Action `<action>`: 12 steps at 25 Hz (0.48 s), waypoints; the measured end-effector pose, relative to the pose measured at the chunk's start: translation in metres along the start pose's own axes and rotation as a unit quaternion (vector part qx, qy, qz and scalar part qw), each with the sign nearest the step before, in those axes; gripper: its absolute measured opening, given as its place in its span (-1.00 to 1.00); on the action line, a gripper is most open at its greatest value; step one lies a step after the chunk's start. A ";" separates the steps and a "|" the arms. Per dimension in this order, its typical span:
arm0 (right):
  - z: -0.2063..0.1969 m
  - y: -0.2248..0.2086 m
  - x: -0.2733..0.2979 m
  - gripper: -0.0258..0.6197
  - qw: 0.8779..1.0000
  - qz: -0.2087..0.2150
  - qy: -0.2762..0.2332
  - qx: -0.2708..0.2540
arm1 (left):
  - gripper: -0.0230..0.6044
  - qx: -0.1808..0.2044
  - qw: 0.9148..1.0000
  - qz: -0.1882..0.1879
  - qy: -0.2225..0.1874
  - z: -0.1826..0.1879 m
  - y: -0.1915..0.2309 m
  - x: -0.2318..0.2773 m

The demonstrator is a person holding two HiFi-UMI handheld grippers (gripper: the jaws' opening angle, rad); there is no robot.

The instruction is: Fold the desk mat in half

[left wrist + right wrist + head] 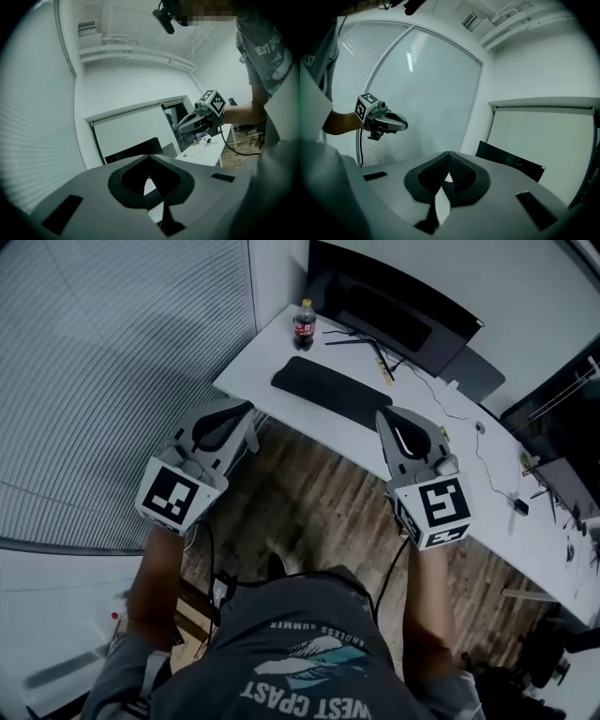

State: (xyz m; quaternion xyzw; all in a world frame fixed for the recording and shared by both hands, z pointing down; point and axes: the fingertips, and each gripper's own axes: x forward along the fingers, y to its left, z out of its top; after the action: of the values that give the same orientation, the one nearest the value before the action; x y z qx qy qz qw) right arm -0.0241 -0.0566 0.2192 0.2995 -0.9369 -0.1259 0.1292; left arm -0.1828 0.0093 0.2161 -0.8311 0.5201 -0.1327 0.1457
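- Two grippers are held in the air in front of a white worktop, one in each of the person's hands, and both point towards it.
- Seen from the head view, the left gripper is near the worktop's near left corner. Its jaws are pressed together tip to tip, and its own view shows nothing caught between them.
- Further right along the front edge, the right gripper has its jaws closed in the same way. They meet at the tips and hold nothing.
- Each gripper view shows the other gripper off to the side, well apart from it and at about the same height.
- Black and long, the desk mat lies flat and unfolded on the worktop. Its long side runs close along the front edge.
- Neither gripper touches the mat. In the head view it sits between the two sets of closed tips and a little beyond them.
- Behind the mat's left end stands an upright bottle with a red label and a dark drink, near the far left corner of the worktop.
- Behind the mat, against the wall, stands a dark monitor.
- Below the grippers is a wooden floor, with the person's grey printed shirt at the bottom of the head view.
- Slatted blinds cover the glass wall on the left.
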 end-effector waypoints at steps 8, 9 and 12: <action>0.018 0.017 -0.079 -0.84 0.997 0.065 -0.048 0.017 | -0.87 0.019 1.000 0.018 0.003 0.056 -0.079 -0.016; 0.020 0.021 -0.089 -0.84 0.995 0.076 -0.054 0.017 | -0.87 0.014 1.000 0.020 0.005 0.060 -0.091 -0.017; 0.015 0.033 -0.121 -0.84 0.993 0.107 -0.054 0.008 | -0.87 0.000 1.000 0.024 0.012 0.069 -0.127 -0.017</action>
State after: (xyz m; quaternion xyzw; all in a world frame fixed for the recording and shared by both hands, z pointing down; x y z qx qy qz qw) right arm 0.0492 0.0437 0.1950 0.1916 -0.9700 -0.1202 0.0890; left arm -0.0598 0.0851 0.1997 -0.8168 0.5414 -0.1389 0.1430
